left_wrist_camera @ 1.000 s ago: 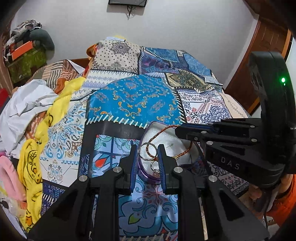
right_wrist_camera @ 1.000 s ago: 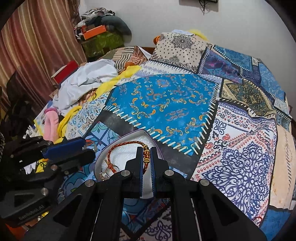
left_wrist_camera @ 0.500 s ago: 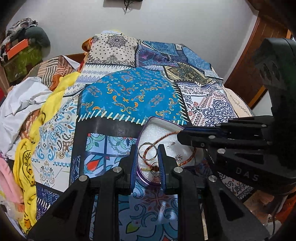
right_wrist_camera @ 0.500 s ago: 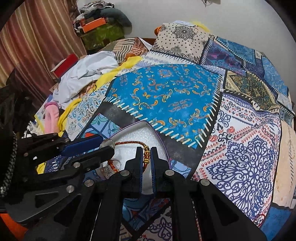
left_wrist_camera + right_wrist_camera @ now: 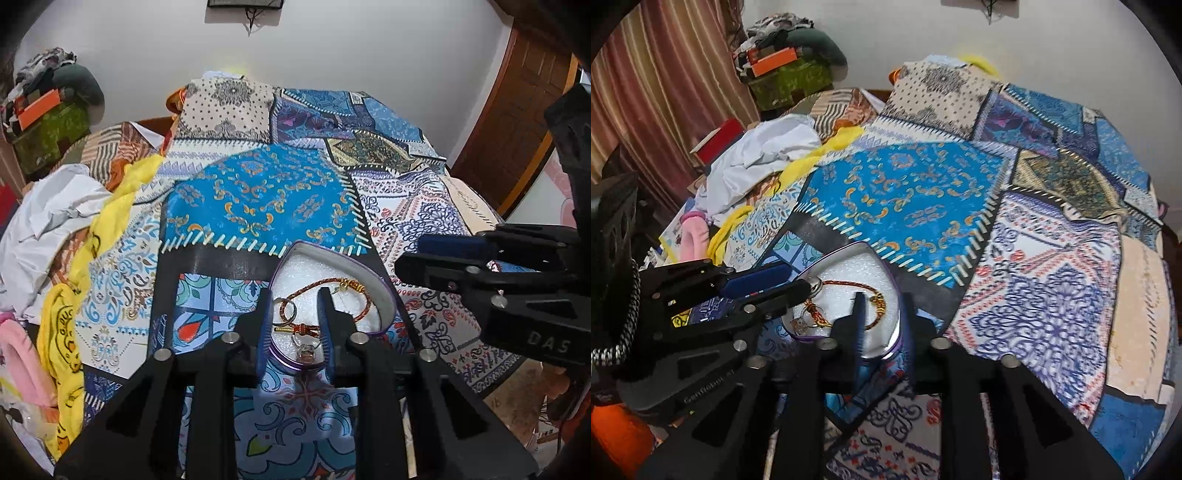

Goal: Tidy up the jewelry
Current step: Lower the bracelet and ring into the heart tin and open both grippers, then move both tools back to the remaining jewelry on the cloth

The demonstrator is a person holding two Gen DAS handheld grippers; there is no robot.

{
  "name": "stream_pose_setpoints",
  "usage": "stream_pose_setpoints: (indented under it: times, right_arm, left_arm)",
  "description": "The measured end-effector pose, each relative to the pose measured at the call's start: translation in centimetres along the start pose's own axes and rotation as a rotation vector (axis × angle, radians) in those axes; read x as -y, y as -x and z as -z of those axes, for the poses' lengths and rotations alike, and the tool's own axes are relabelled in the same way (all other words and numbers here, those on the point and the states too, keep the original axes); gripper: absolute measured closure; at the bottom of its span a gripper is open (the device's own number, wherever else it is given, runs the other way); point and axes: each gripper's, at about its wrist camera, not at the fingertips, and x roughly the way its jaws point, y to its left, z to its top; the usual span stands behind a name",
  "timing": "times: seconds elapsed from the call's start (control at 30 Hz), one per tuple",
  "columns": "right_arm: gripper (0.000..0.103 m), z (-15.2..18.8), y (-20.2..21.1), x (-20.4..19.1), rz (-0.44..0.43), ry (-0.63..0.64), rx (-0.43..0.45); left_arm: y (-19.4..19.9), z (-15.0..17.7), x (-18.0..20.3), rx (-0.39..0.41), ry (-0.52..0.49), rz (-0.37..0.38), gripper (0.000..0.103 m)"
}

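- The heart-shaped purple-rimmed jewelry box with white foam lining lies on the patchwork-quilted bed, just ahead of both tools.
- Inside it sit a braided red-and-gold cord bracelet with a gold clasp, a plain silver ring and a small pendant charm; the pieces overlap near the box's near edge.
- The left gripper has its fingers parted, straddling the ring and the knotted end of the cord, touching neither as far as I can tell.
- The right gripper also stands with fingers apart, over the bracelet's clasp side, holding nothing.
- My judgement: the step is picking one piece out or straightening it. Best to take a single item, closing low on the foam, since the cord and ring lie tangled and may lift together.
- The light box may slide on the soft quilt; steadying its rim with the other tool would help.
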Motion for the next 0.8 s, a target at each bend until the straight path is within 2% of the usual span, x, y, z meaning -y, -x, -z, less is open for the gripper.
stream_pose_setpoints:
  times: [0.07,0.1,0.17,0.3,0.57,0.8]
  right_arm:
    - [0.063,0.2,1.0,0.2,0.013,-0.006,0.031]
    - [0.063,0.3,1.4,0.3,0.022,-0.008,0.044]
    - [0.063,0.4,2.2,0.5,0.038,-0.007,0.062]
    - [0.063,0.8,4.1,1.1,0.061,-0.020,0.109]
    - [0.063,2.4,7.7,2.2,0.124,-0.029,0.188]
    - [0.063,4.3,10.5,4.3,0.182,-0.058,0.233]
  left_arm:
    - [0.8,-0.1,0.4,0.017,-0.008,-0.012,0.071]
    - [1.2,-0.1,0.5,0.024,-0.010,-0.016,0.070]
    - [2.0,-0.3,0.8,0.040,-0.013,-0.017,0.069]
    - [3.6,-0.5,1.6,0.076,-0.021,-0.018,0.059]
    - [6.0,-1.1,4.1,0.125,-0.054,0.005,0.058]
    - [6.7,-1.9,7.6,0.153,-0.105,0.060,0.053]
